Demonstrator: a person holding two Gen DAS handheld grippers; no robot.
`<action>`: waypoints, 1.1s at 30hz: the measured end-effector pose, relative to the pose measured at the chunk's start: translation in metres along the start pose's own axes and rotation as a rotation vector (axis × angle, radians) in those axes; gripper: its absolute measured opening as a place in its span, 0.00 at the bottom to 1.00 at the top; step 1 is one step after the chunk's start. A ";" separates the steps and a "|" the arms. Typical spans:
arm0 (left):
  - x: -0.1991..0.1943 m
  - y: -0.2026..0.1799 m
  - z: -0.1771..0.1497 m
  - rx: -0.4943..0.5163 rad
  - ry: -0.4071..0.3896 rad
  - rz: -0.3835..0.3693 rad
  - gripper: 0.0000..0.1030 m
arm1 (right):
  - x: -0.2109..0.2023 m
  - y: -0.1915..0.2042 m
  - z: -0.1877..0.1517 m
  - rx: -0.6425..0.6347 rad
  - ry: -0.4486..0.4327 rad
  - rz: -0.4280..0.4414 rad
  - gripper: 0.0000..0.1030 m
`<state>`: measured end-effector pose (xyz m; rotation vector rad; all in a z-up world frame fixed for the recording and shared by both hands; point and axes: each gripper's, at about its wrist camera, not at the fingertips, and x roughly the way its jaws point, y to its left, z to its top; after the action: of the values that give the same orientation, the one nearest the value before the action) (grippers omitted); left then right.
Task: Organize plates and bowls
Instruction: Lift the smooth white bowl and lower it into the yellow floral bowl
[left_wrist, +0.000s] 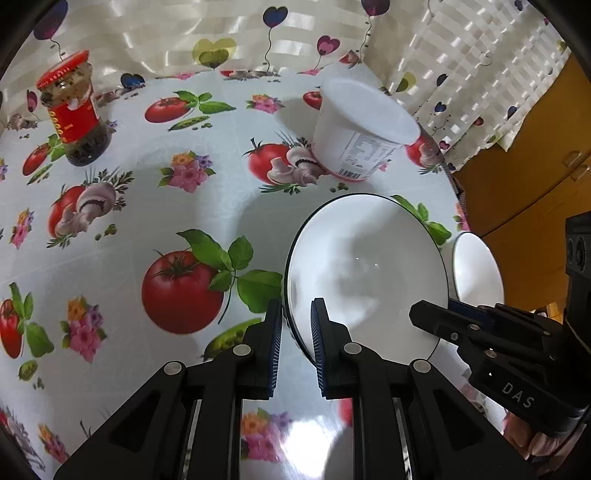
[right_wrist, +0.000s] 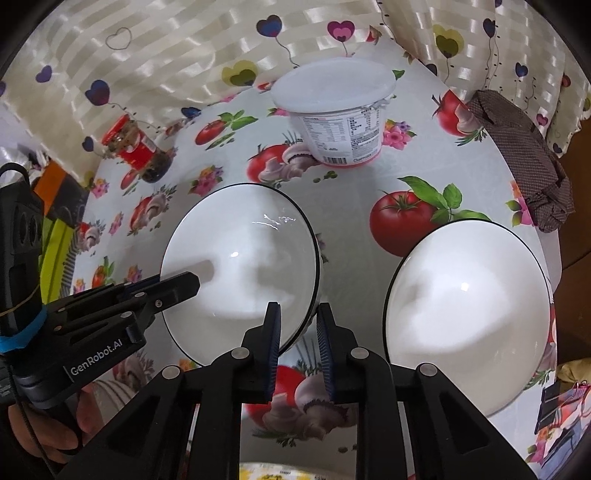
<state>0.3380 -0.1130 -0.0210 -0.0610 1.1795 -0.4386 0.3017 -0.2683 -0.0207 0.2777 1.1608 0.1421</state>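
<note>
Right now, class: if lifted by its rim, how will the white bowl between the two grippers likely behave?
The white bowl looks glazed and glossy, so it is probably slippery to grip. It seems to be rigid ceramic: likely heavy for its size, and breakable if dropped.

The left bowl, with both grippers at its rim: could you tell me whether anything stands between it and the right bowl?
Nothing visible does: only bare tablecloth lies between the left bowl and the right bowl. The tub stands farther back.

Right bowl half hidden behind left bowl.
</note>
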 end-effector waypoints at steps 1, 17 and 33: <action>-0.004 -0.002 -0.002 0.002 -0.002 0.002 0.16 | -0.004 0.001 -0.002 -0.004 -0.001 0.002 0.18; -0.073 -0.062 -0.066 0.065 -0.025 0.006 0.16 | -0.090 0.006 -0.069 -0.045 -0.040 0.002 0.18; -0.055 -0.100 -0.161 0.058 0.076 -0.032 0.16 | -0.111 -0.024 -0.167 -0.052 0.036 -0.031 0.18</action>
<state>0.1459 -0.1558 -0.0084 -0.0129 1.2409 -0.5074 0.1040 -0.2956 0.0086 0.2117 1.1949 0.1504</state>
